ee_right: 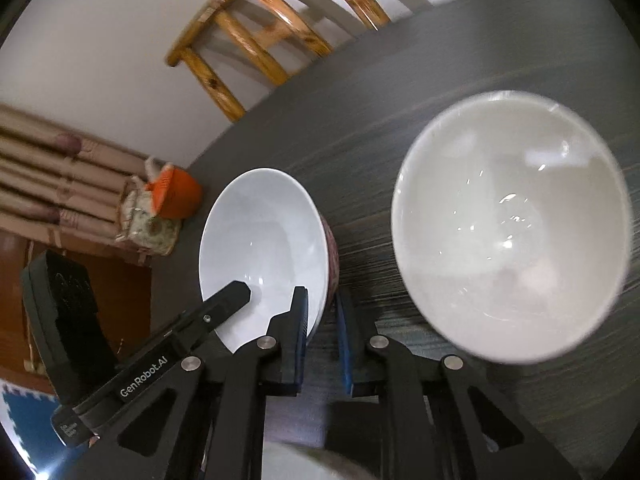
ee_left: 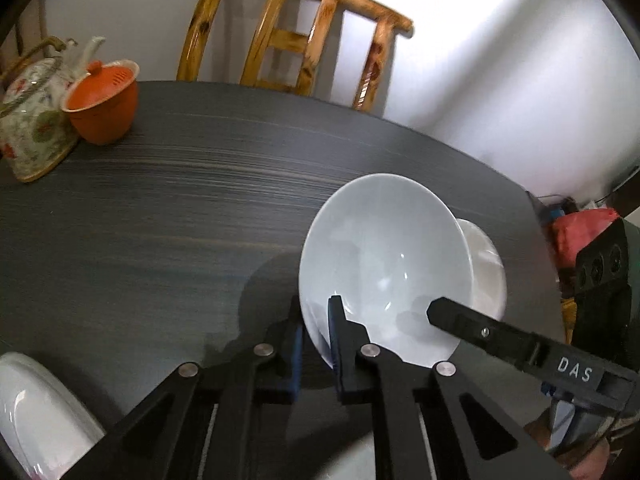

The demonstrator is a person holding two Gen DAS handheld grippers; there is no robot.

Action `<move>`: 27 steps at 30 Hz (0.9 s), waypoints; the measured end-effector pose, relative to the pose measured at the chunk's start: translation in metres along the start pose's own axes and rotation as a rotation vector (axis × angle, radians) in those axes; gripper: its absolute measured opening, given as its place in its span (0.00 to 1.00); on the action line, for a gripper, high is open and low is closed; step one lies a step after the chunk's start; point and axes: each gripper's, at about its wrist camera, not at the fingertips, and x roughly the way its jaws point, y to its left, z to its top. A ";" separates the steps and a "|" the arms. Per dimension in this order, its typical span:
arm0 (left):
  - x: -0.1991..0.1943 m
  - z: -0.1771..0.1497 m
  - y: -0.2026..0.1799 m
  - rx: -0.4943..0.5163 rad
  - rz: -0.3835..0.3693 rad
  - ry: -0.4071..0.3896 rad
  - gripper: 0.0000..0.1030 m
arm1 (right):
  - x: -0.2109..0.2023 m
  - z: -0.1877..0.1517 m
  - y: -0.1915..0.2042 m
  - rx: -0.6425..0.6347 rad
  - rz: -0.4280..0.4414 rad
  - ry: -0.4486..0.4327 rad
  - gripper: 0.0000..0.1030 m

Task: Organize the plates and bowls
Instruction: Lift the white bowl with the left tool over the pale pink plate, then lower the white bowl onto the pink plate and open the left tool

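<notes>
Two handheld grippers pinch opposite sides of one white bowl's [ee_left: 384, 264] rim, tilting it above a dark table [ee_left: 160, 208]. The left gripper [ee_left: 316, 344] and right gripper [ee_right: 322, 324] are each narrowed onto the thin wall, one pad inside, one outside. The glaze looks smooth and glossy — it could slip, or twist if the hands pull unevenly, and knock the larger white bowl [ee_right: 508, 232] just beside it. The held bowl is shallow, clean and empty.

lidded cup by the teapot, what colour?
Orange lidded cup; clearest in the left wrist view.
</notes>
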 end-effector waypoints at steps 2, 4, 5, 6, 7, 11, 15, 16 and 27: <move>-0.019 -0.014 -0.006 0.004 -0.014 -0.014 0.11 | -0.020 -0.007 0.007 -0.028 0.018 -0.013 0.14; -0.034 -0.026 -0.014 0.017 -0.021 -0.021 0.11 | -0.036 -0.015 0.014 -0.056 0.025 -0.027 0.14; -0.039 -0.032 -0.017 0.018 -0.025 -0.022 0.11 | -0.046 -0.020 0.017 -0.075 0.028 -0.034 0.14; -0.046 -0.039 -0.021 0.021 -0.030 -0.025 0.11 | -0.056 -0.028 0.020 -0.089 0.025 -0.036 0.14; -0.052 -0.048 -0.024 0.029 -0.031 -0.024 0.11 | -0.064 -0.034 0.021 -0.095 0.028 -0.036 0.14; -0.065 -0.083 -0.031 0.039 -0.039 0.000 0.12 | -0.090 -0.066 0.020 -0.105 0.039 -0.026 0.14; -0.061 -0.111 -0.030 0.034 -0.030 0.040 0.13 | -0.098 -0.096 0.012 -0.098 0.036 0.005 0.14; -0.058 -0.117 -0.028 0.029 -0.027 0.052 0.13 | -0.097 -0.102 0.010 -0.095 0.035 0.013 0.14; -0.037 -0.141 -0.019 0.047 0.060 0.075 0.15 | -0.072 -0.135 -0.012 -0.043 0.001 0.077 0.13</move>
